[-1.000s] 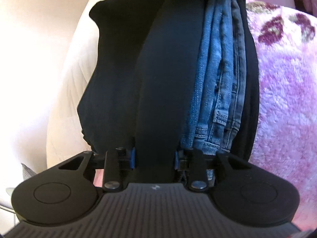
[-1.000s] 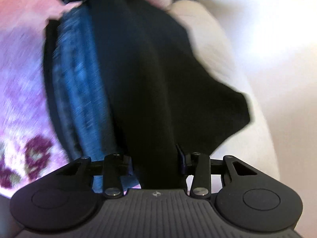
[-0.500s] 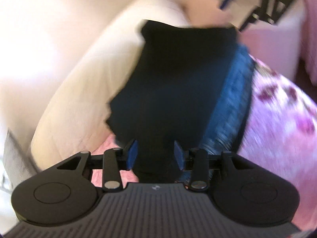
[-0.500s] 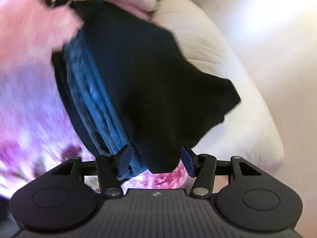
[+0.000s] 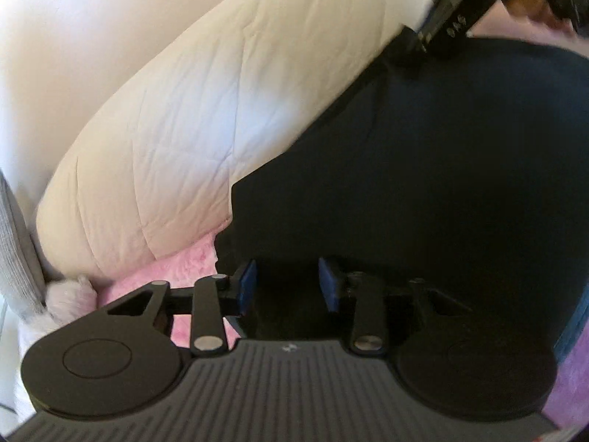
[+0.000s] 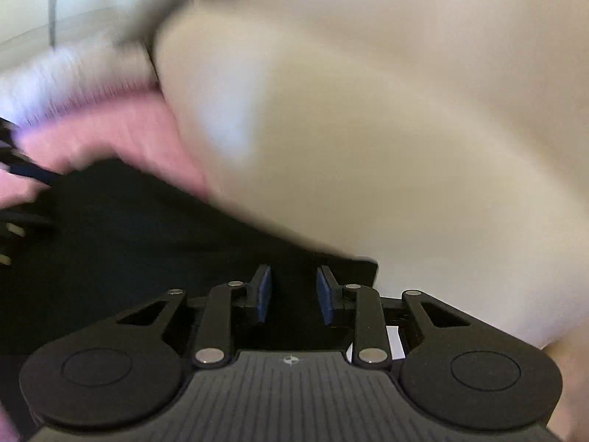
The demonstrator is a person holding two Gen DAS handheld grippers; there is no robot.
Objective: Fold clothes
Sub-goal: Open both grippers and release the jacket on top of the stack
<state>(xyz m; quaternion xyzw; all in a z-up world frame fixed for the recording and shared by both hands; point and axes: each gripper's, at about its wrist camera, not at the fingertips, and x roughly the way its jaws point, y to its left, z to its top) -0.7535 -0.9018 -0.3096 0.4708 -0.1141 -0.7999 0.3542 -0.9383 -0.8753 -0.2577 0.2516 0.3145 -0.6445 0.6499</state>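
Beside the cream quilt (image 5: 154, 121), the black garment (image 5: 441, 184) is lying spread; the left gripper (image 5: 287, 283) and right gripper (image 6: 291, 291) are each closing narrowly around its near edge.

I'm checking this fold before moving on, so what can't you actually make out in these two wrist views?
- Left wrist view: the black garment fills the right side, hiding what lies under it; only a blue sliver shows at the edge.
- Left wrist view: the right gripper is cut off by the top edge, so its jaws are unseen there.
- Right wrist view: motion blur smears the cream quilt and pink blanket.
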